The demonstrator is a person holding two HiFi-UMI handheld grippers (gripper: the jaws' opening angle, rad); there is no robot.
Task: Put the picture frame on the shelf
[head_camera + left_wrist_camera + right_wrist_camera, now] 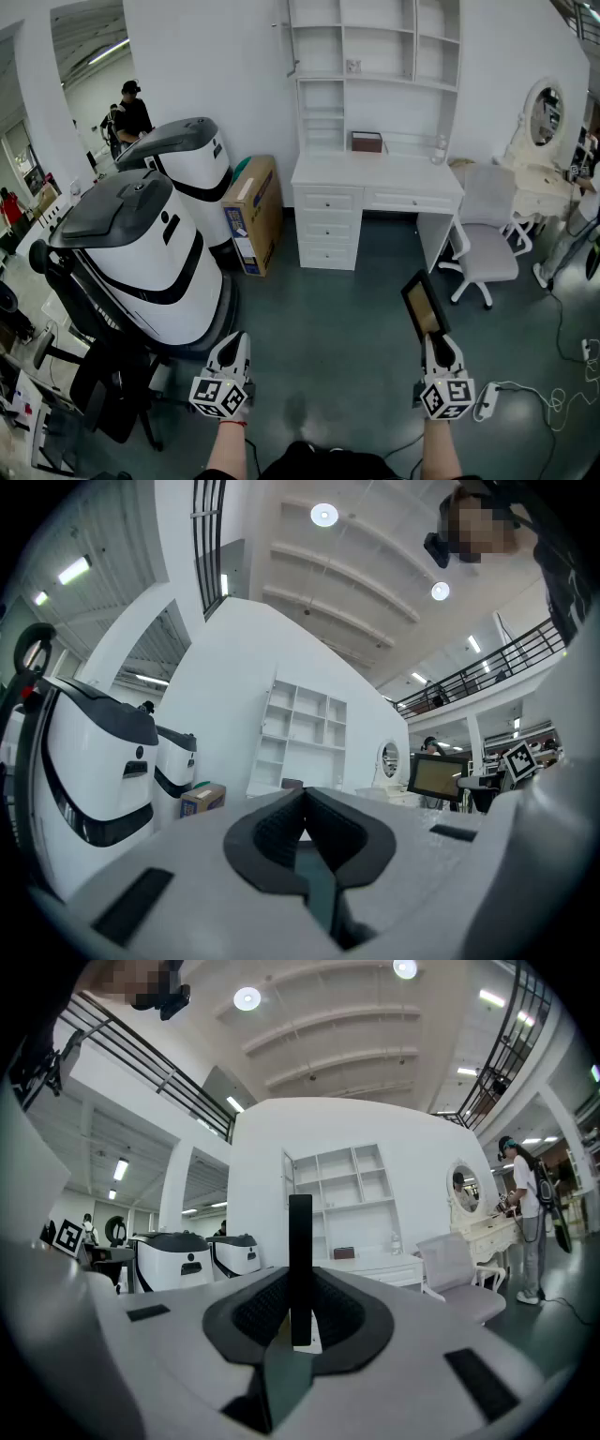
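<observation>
My right gripper (437,343) is shut on a dark picture frame (424,306) with a tan face, held upright above the floor. In the right gripper view the picture frame (300,1265) shows edge-on as a black bar clamped between the pads. My left gripper (231,349) hangs low at the left, shut with nothing in it; its pads (281,829) meet. The white shelf unit (375,47) stands over a white desk (375,173) at the far wall, well ahead of both grippers. From the left gripper view the picture frame (435,777) appears at the right.
Two large white and black machines (150,244) stand at the left beside a cardboard box (255,211). A white chair (487,234) sits right of the desk. A vanity with an oval mirror (544,117) is at the far right. People stand at the left and right edges. Cables (525,389) lie on the floor.
</observation>
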